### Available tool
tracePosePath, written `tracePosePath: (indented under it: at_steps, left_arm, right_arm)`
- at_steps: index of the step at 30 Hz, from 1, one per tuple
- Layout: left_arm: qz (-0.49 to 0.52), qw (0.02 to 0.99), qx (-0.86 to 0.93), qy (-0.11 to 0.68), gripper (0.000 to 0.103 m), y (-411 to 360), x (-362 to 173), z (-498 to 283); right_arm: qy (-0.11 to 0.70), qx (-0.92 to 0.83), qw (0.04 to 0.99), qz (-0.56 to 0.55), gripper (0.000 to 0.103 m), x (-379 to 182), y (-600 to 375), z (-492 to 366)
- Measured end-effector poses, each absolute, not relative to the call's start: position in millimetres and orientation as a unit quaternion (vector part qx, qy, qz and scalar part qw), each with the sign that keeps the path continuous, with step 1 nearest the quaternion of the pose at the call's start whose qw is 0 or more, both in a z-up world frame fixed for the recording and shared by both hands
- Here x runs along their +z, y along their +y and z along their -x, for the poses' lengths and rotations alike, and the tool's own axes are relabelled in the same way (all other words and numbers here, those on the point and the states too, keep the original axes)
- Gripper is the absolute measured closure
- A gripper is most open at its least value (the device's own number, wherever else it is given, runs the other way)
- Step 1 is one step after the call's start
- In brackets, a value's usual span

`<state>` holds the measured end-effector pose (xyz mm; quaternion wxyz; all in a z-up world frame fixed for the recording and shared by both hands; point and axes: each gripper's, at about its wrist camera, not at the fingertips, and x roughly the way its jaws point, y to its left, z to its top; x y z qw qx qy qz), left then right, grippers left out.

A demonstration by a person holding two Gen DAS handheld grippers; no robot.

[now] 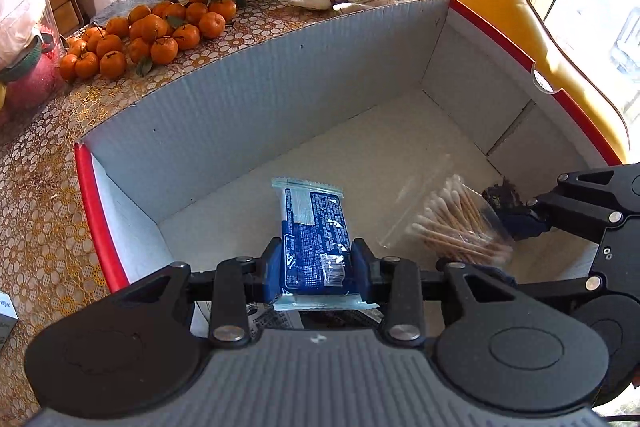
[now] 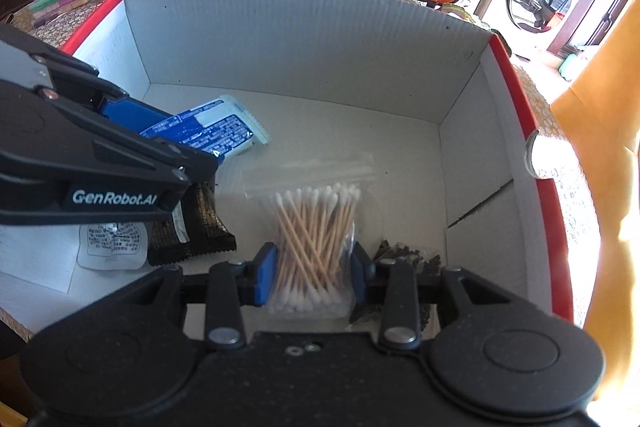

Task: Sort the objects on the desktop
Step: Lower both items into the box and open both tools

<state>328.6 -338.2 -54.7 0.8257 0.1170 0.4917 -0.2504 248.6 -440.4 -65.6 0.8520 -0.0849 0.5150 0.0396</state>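
Only the right wrist view shows a black packet (image 2: pixel 192 231) in the box (image 2: pixel 280 39).

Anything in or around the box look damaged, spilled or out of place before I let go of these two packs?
One thing: the box's right-hand wall has a dark diagonal slit where the cardboard panels gap apart. Otherwise nothing looks spilled. The blue packet sits in the left claw and the cotton swab bag in the right claw, both over the box floor.
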Motion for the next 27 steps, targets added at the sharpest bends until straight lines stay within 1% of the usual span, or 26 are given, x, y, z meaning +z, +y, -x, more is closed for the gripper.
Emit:
tracePosePath:
  at_steps: [5, 8, 9, 10, 12, 13, 15, 21, 27]
  left_arm:
    - [-0.116, 0.820, -0.261, 0.497, 0.066, -338.1, -55.0, -328.5]
    - [-0.111, 0.824, -0.266, 0.489, 0.058, -337.1, -52.4, -326.8]
    - [-0.112, 0.828, -0.267, 0.481, 0.053, -337.3, -50.5, -324.7]
    - [-0.113, 0.833, -0.268, 0.471, 0.047, -337.5, -48.1, -322.2]
    - [-0.120, 0.845, -0.267, 0.447, 0.041, -338.6, -42.9, -315.3]
    - [-0.127, 0.852, -0.263, 0.435, 0.038, -339.5, -40.6, -311.4]
    - [-0.136, 0.861, -0.258, 0.417, 0.034, -340.4, -37.1, -305.4]
    - [-0.102, 0.872, -0.252, 0.407, 0.034, -333.2, -25.0, -298.1]
    - [-0.100, 0.881, -0.243, 0.394, 0.034, -328.5, -11.2, -282.0]
  right_arm:
    - [0.519, 0.042, 0.849, 0.089, 0.065, -65.7, -441.7, -248.9]
    - [0.520, 0.045, 0.849, 0.086, 0.058, -66.1, -442.2, -248.9]
    - [0.519, 0.046, 0.850, 0.084, 0.051, -65.8, -442.0, -247.9]
    - [0.516, 0.046, 0.852, 0.082, 0.046, -65.1, -442.4, -247.0]
    - [0.511, 0.047, 0.855, 0.079, 0.041, -63.0, -443.8, -245.2]
    - [0.508, 0.046, 0.856, 0.078, 0.040, -62.2, -444.8, -244.4]
    - [0.504, 0.046, 0.860, 0.071, 0.039, -59.1, -447.4, -242.5]
    - [0.494, 0.054, 0.866, 0.056, 0.038, -50.2, -452.5, -238.3]
    - [0.481, 0.054, 0.874, 0.039, 0.038, -39.2, -455.5, -225.2]
